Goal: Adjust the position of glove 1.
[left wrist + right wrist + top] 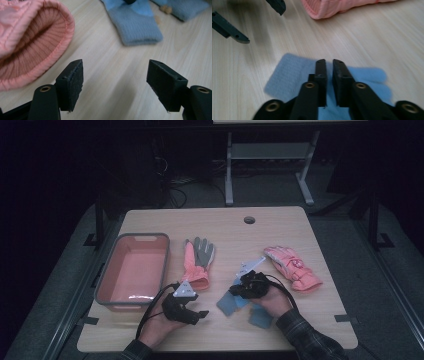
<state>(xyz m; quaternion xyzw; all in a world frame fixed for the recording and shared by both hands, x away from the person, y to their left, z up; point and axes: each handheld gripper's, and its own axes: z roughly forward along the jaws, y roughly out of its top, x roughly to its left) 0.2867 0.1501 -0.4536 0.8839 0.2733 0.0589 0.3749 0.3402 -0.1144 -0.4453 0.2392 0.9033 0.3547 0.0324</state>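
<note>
My left gripper lies low over bare wood, jaws wide open with nothing between them. Just to its left in the left gripper view is the ribbed cuff of a pink and grey glove. My right gripper hovers over a flat light blue glove. A narrow gap stands between its jaws, and no cloth is pinched there. A second blue glove lies by the right hand. A padded pink glove rests farther right.
A pink bin with a grey rim stands at the left of the wooden table. In the right gripper view, the left gripper's fingers show beyond the blue glove, and a pink cuff lies at the top.
</note>
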